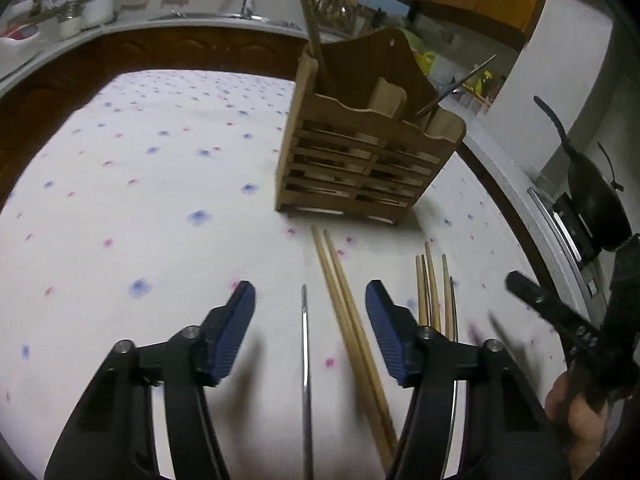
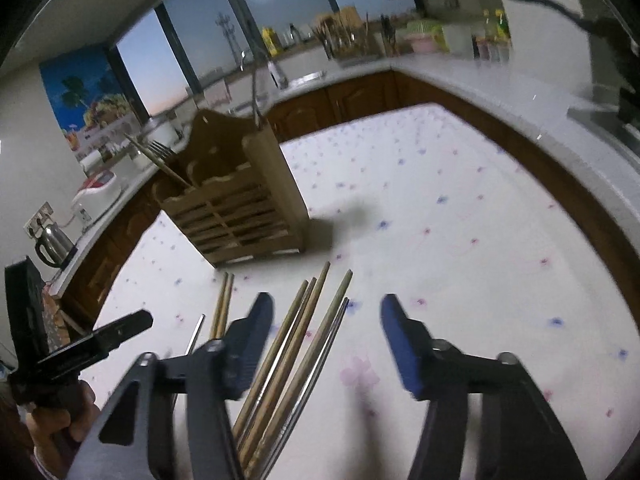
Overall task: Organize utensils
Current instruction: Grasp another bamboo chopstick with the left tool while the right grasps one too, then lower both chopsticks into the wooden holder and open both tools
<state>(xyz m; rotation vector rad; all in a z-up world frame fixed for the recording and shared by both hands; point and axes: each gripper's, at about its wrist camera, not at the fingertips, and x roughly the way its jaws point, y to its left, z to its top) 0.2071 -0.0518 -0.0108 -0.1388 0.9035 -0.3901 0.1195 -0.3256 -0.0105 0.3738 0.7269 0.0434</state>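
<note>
Both grippers hover low over the table [image 1: 140, 168], jaws spread wide, gripping nothing.

Left gripper [image 1: 310, 304]: between its fingers lie a thin metal rod [image 1: 305, 360] and a pair of wooden chopsticks [image 1: 348, 320], flat on the floral cloth. Pair runs from just in front of the holder [image 1: 360, 168] back toward the camera, sticks touching side by side. Right finger [image 1: 384, 332] partly covers a second bunch of chopsticks [image 1: 432, 288], fanned, with one metal stick at its right edge.

Right gripper [image 2: 326, 322]: that fanned bunch [image 2: 304, 340] sits just inside its left finger [image 2: 250, 344]; right finger [image 2: 400, 344] is over bare cloth. The pair [image 2: 224, 304] and the rod [image 2: 196, 332] lie left of the jaws.

Holder stands upright near mid-table, slatted front, tall back panel. Already in it: a chopstick [image 1: 310, 28] leaning in the left compartment, a fork [image 2: 162, 150] and a thin metal handle [image 1: 456, 84] sticking out. Exact compartments for those two: can't tell.
</note>
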